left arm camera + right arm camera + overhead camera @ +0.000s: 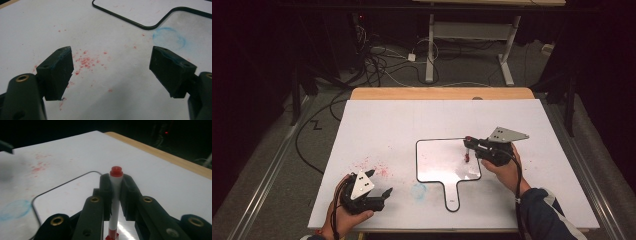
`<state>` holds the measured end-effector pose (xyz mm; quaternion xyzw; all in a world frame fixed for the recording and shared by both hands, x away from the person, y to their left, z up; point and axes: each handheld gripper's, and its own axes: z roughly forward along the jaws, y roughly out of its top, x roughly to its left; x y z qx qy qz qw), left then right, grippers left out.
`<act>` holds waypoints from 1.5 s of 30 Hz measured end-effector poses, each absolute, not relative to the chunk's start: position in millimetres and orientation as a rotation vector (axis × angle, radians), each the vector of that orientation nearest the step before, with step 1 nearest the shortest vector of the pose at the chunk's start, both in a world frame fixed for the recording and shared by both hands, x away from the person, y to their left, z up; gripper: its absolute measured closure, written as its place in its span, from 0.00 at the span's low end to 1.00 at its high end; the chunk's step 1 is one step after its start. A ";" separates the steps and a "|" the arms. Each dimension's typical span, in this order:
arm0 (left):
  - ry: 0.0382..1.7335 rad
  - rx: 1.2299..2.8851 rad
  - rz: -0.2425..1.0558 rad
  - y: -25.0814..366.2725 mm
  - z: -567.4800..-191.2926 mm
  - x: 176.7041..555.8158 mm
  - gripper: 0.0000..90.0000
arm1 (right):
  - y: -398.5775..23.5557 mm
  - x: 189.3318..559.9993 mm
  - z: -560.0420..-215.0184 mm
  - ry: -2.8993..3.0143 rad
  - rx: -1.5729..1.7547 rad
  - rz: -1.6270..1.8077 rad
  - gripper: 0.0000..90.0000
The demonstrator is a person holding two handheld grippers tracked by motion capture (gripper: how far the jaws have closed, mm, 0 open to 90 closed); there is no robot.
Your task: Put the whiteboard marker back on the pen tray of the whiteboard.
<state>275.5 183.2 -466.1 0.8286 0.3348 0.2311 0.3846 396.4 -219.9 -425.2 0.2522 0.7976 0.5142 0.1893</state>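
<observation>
A white sheet (382, 125) covers most of the table (442, 93), whose wooden edge shows along the far side. On the sheet, right of centre, lies a whiteboard (439, 160) with a thin black rim and a short handle pointing toward the person. Red specks (377, 167) are scattered over the sheet left of the board, and a faint blue ring (418, 190) sits just beside the handle.

The right gripper (468, 146) is over the board's far right part, in the person's right hand (504, 167). Its jaws are clamped tight on a marker (115, 195), a white barrel with a red end, held upright with its lower tip down at the board; whether the tip actually touches the surface is hard to tell.

The left gripper (379, 186) is at the sheet's near left corner, well apart from the board, in the left hand (343, 215). Its jaws stand wide apart with nothing between them; in the left gripper view the specks and the ring lie on the sheet beyond its pads (58, 72).
</observation>
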 end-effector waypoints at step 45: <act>0.834 2.123 0.554 180.0 -467.4 276.3 0.21 | -223.3 425.7 -433.5 2.179 0.796 1.545 0.90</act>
